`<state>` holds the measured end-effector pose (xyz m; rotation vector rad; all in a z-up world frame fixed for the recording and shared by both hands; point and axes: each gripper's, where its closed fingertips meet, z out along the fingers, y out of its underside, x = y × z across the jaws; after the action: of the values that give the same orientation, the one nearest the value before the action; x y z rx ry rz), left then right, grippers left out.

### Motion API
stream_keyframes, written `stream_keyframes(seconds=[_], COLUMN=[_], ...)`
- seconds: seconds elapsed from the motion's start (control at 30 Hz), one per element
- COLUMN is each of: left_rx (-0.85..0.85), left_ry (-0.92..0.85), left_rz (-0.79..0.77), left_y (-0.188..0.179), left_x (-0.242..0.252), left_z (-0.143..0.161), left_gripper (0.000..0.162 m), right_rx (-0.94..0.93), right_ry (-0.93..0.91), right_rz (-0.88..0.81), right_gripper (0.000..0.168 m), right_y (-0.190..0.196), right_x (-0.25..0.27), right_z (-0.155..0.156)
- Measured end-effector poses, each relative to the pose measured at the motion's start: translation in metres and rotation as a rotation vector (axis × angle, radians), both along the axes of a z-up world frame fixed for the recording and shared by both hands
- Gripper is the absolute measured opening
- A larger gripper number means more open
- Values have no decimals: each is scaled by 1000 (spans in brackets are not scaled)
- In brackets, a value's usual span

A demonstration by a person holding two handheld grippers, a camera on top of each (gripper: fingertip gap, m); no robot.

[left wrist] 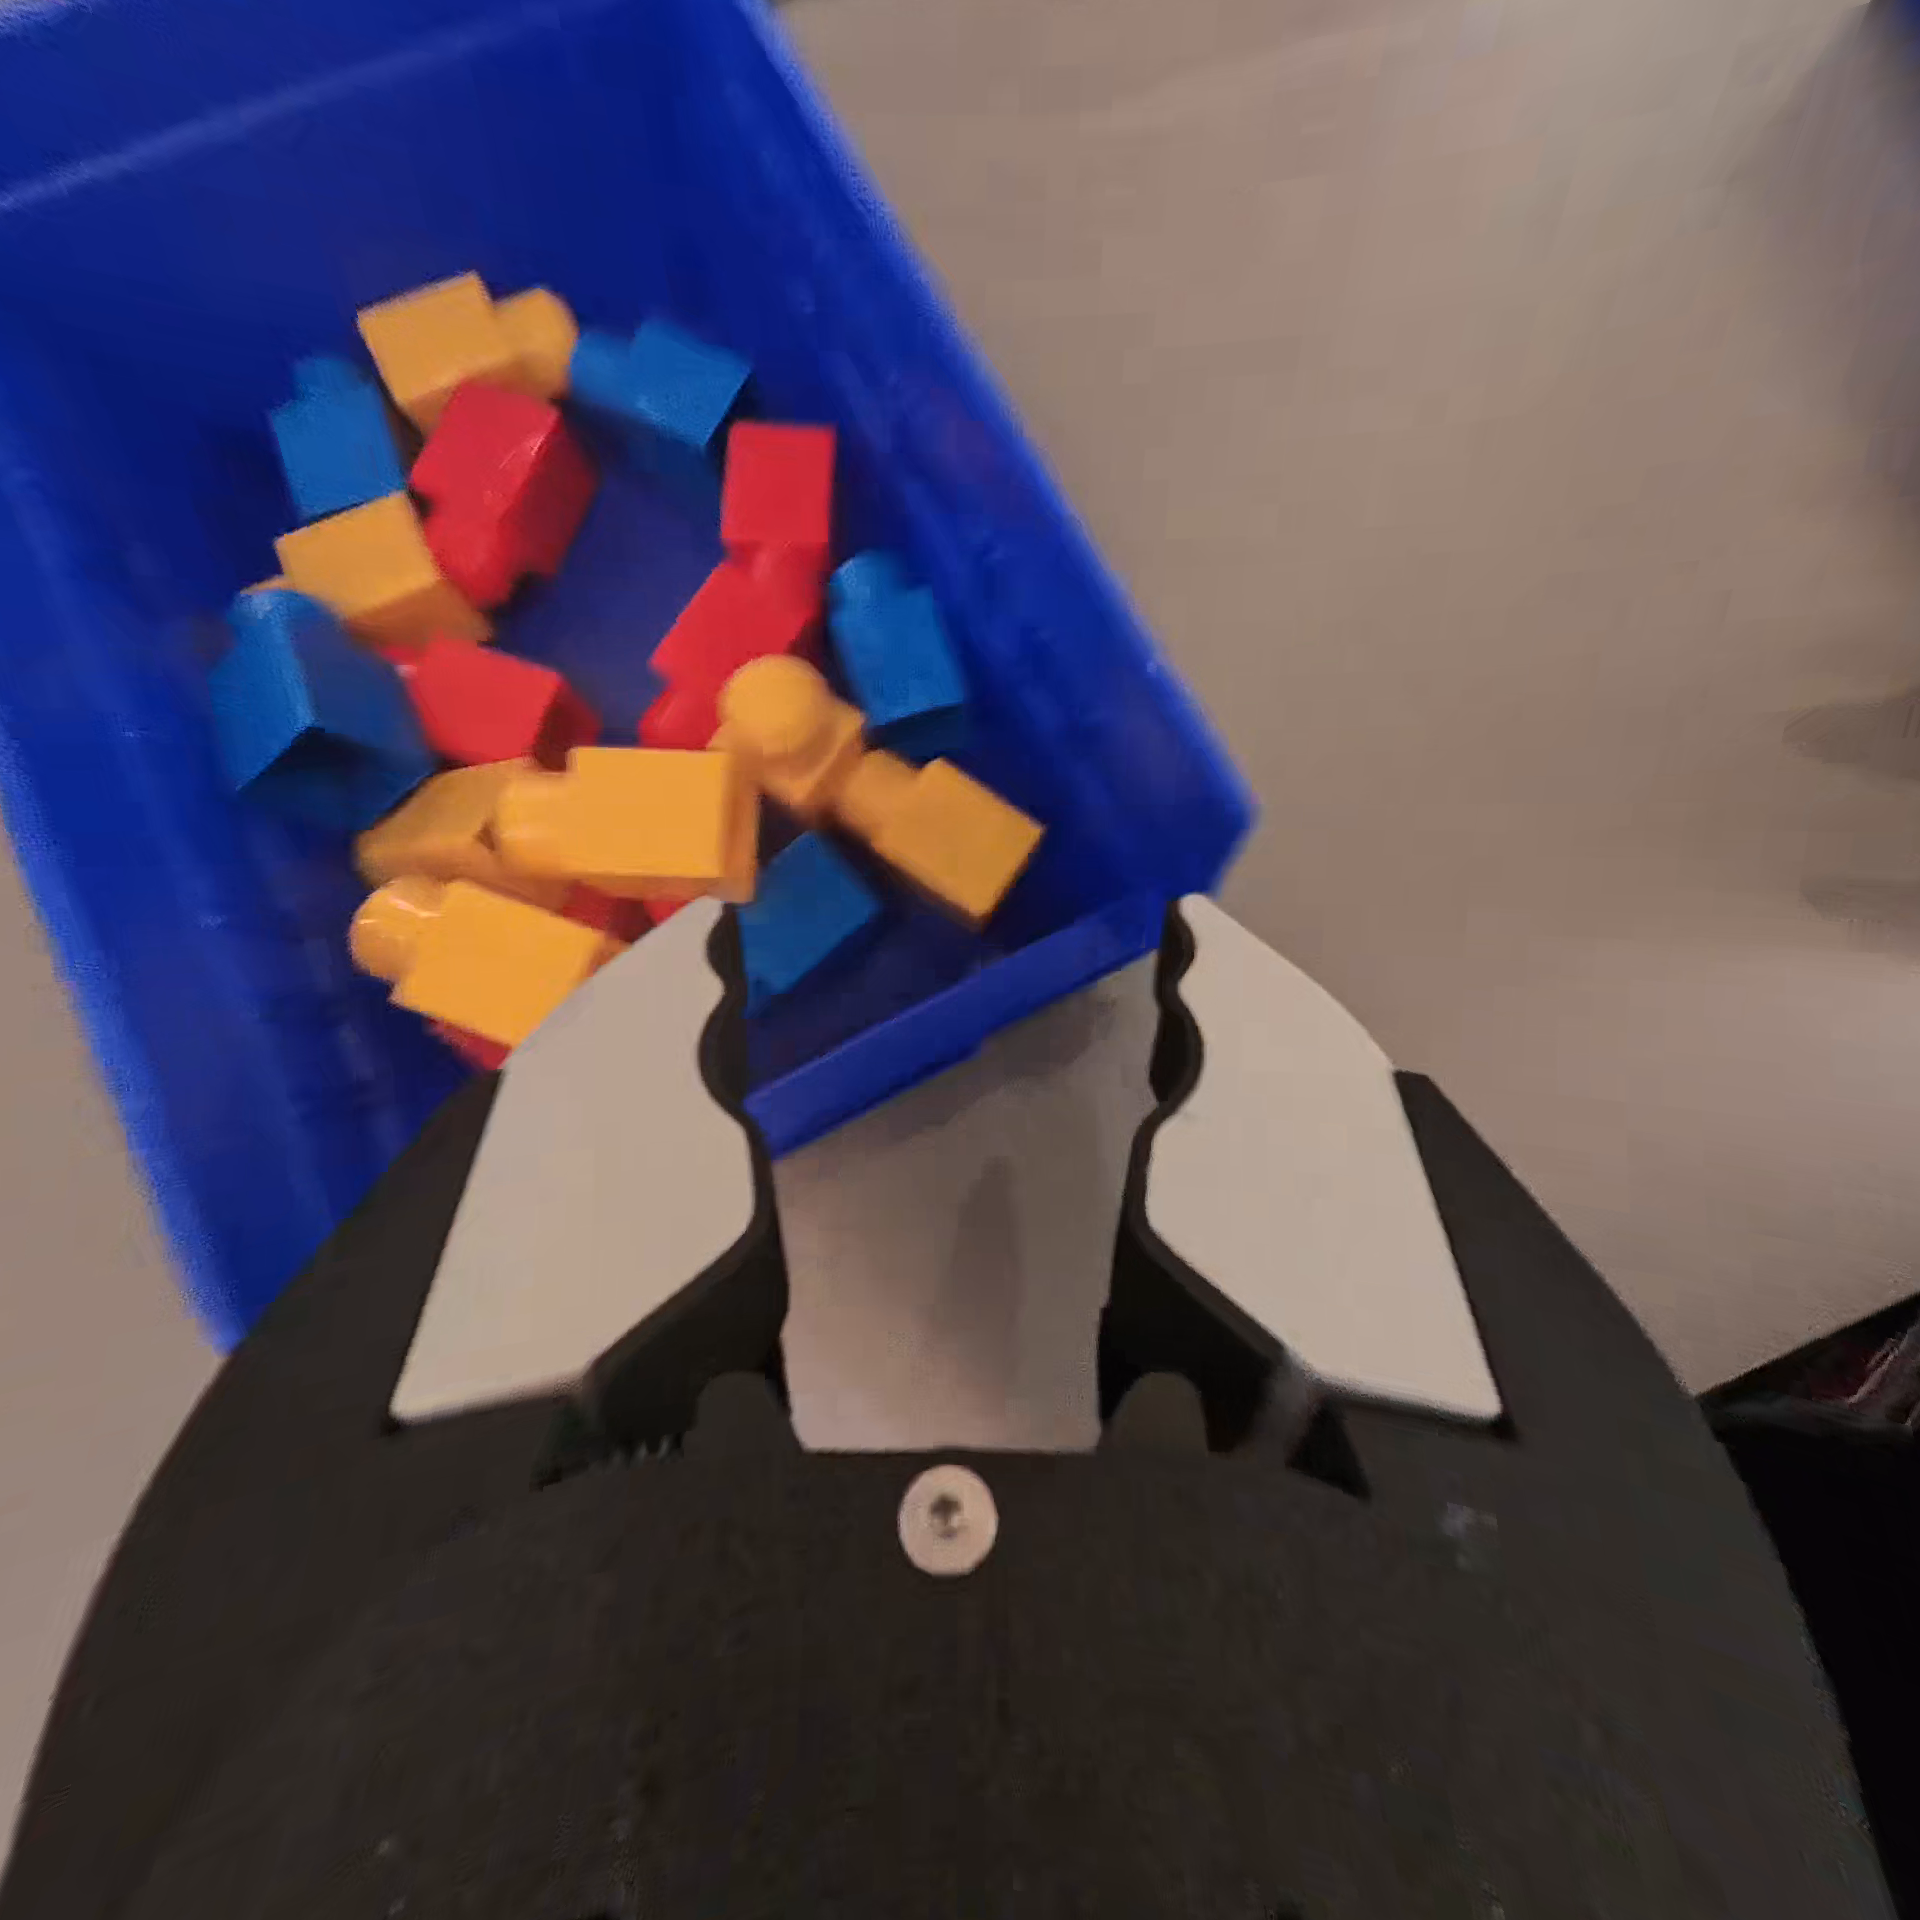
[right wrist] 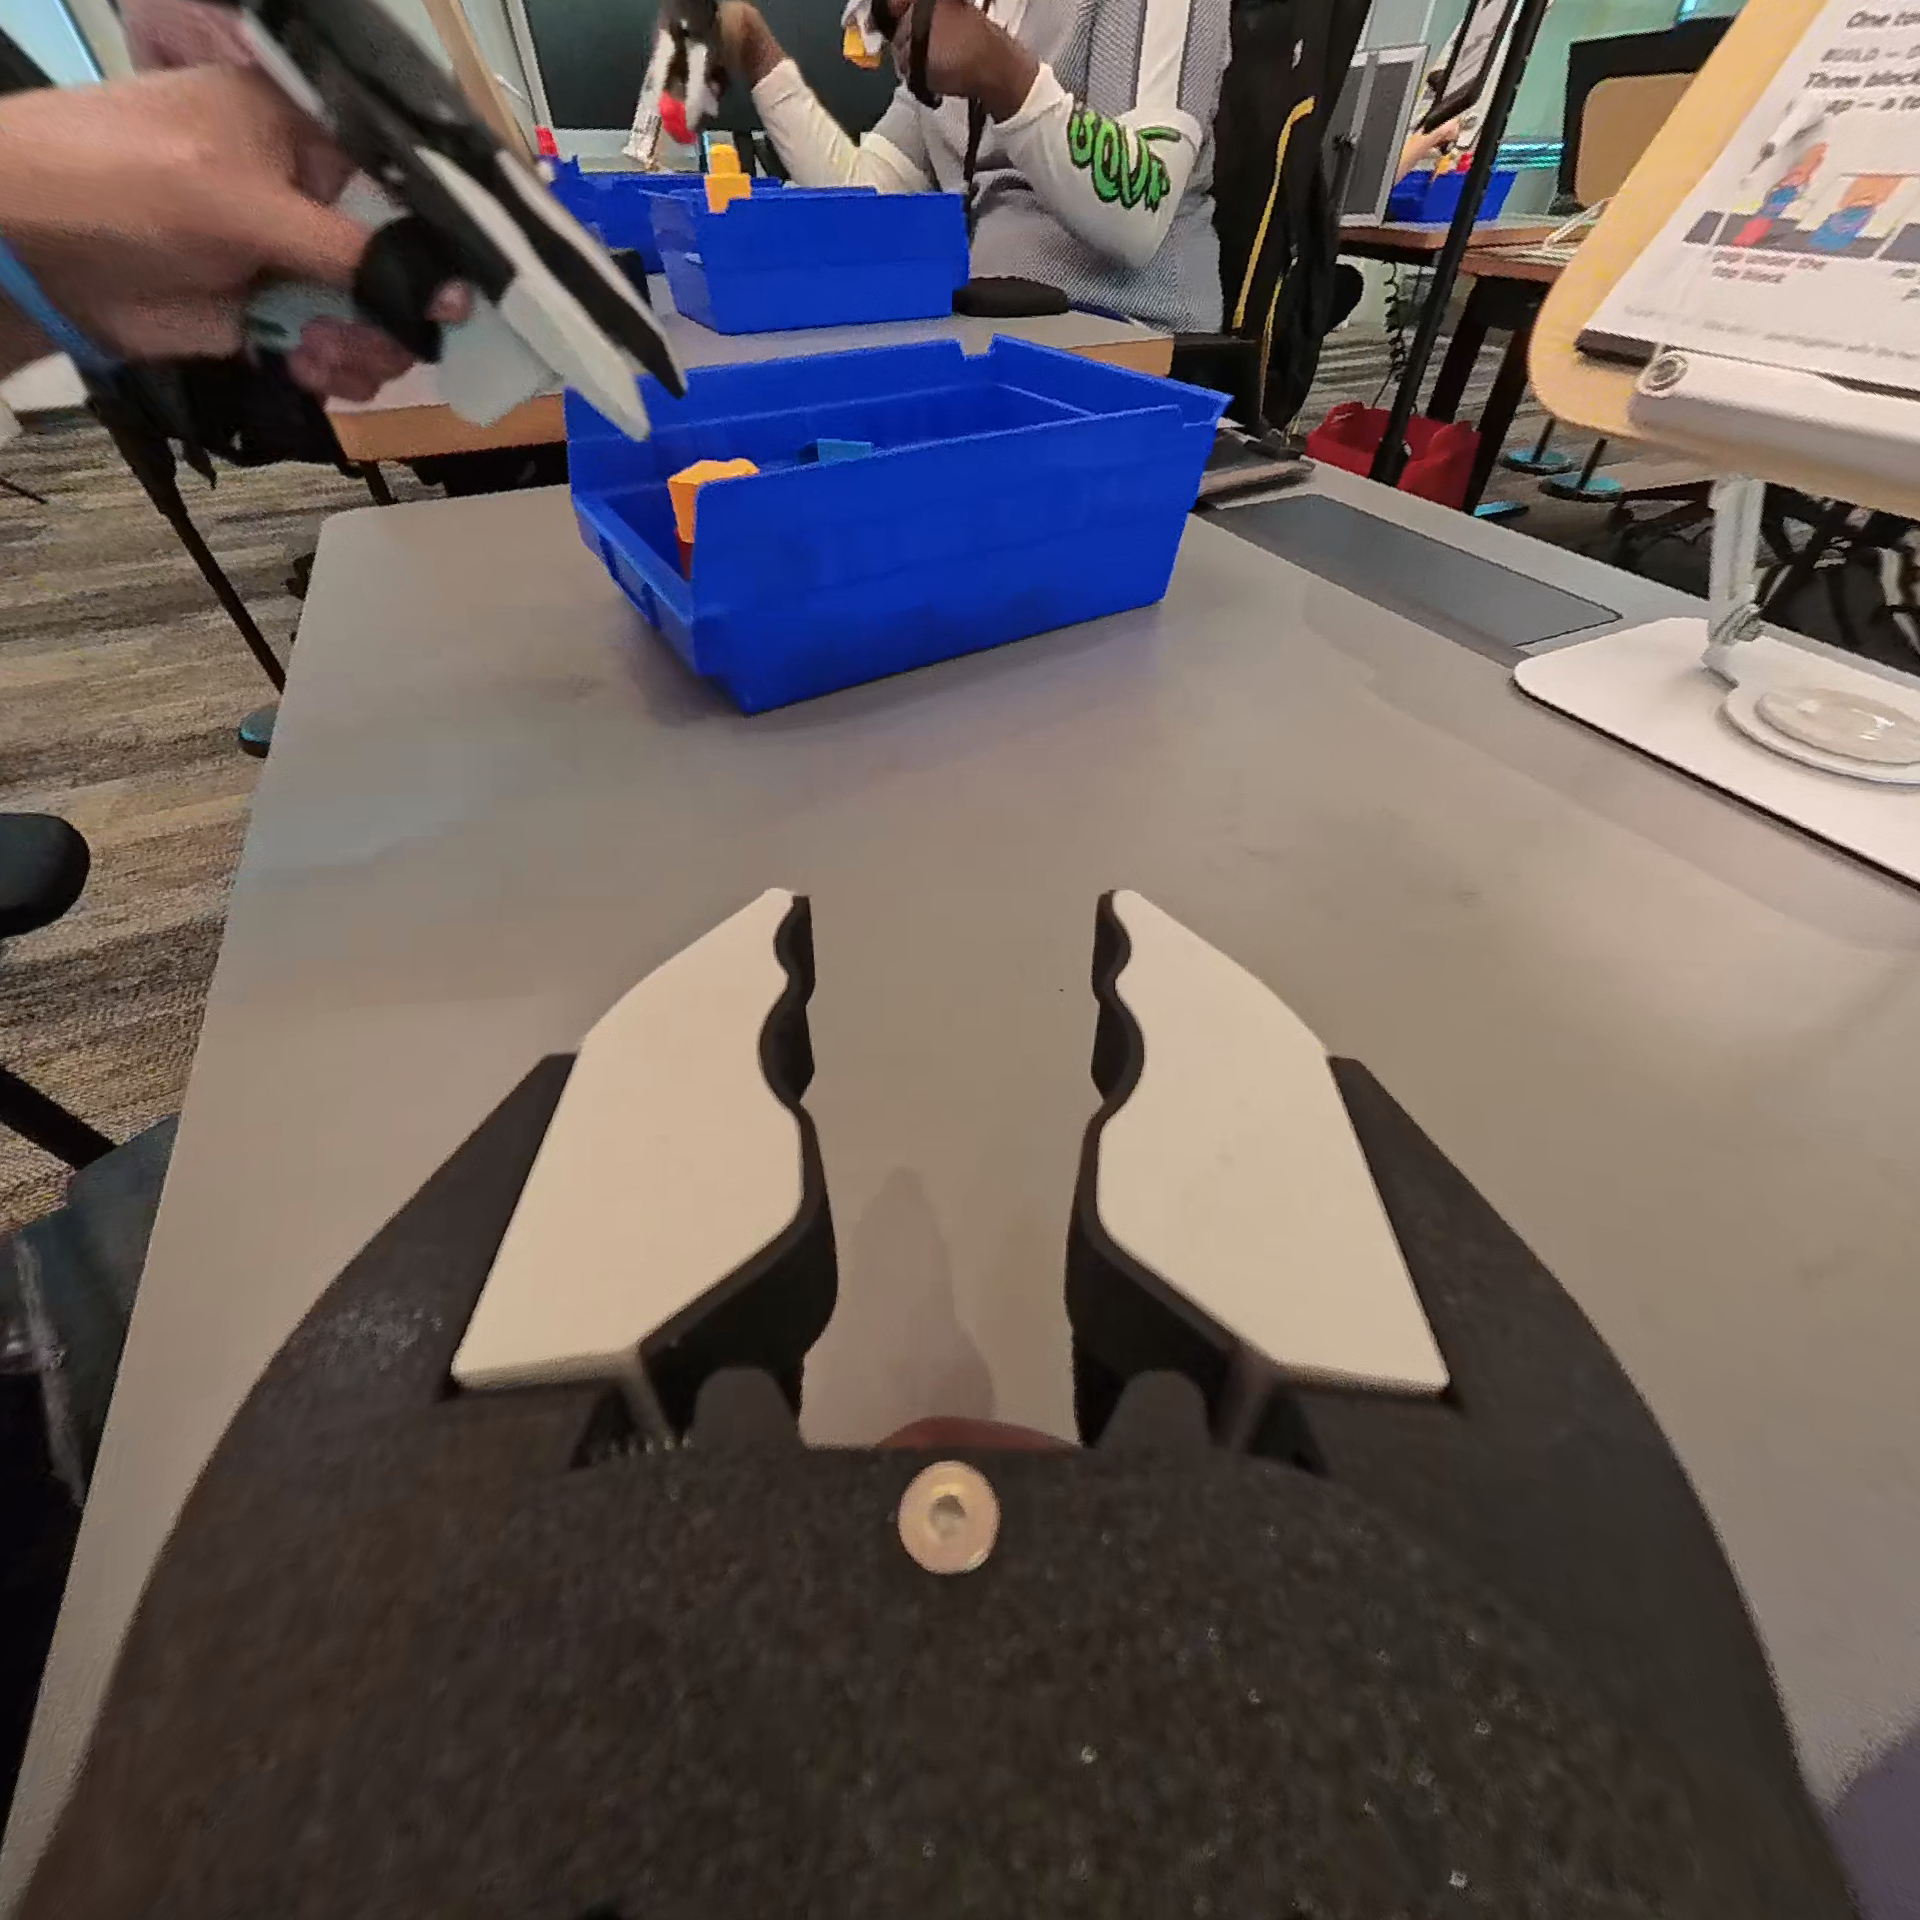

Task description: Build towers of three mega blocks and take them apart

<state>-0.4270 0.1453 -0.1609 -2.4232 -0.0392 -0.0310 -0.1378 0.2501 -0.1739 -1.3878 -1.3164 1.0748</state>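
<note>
Presently listed: mega blocks (left wrist: 623, 821), red, yellow and blue, heaped loose in blue bin (left wrist: 997, 582) on grey worktop (right wrist: 935, 790). Likely light, rigid, smooth plastic; grip across flat sides, below stud. Left tool (left wrist: 951, 935) over bin, parted, empty; right tool (right wrist: 951, 914) parted, empty.

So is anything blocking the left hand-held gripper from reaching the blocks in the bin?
Nothing visible does. The left hand-held gripper is open and empty above the near rim of the blue bin, which has no lid. The loose blocks lie exposed inside, the nearest just past its fingertips.
</note>
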Motion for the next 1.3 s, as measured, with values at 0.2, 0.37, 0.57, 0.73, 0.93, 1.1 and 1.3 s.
stream_keyframes(seconds=[0.2, 0.37, 0.57, 0.73, 0.93, 1.1, 1.3], left_rx=[-234, -404, -419, -425, -151, 185, 374], left_ry=[145, 138, 70, 107, 184, 226, 457], left_rz=[-63, -104, -127, -142, -169, -324, -553], left_y=[23, 27, 28, 21, 40, 80, 135], left_x=[-56, -76, -80, -85, -67, 12, 101], left_z=[-31, -60, -70, -71, -16, 45, 55], left_gripper=[82, 82, 67, 65, 65, 65, 65], right_rx=[10, -1, -51, -50, -66, -148, -340], right_ry=[-32, -17, 0, -12, -16, -35, -81], right_rz=[19, 8, 3, 6, 0, -1, -11], right_gripper=[51, 49, 47, 46, 45, 48, 53], right_y=[-4, 1, 4, 2, 5, 13, 31], right_x=[0, 5, 6, 4, 3, -2, -17], right_z=[-6, -1, 1, -4, -5, -3, 5])
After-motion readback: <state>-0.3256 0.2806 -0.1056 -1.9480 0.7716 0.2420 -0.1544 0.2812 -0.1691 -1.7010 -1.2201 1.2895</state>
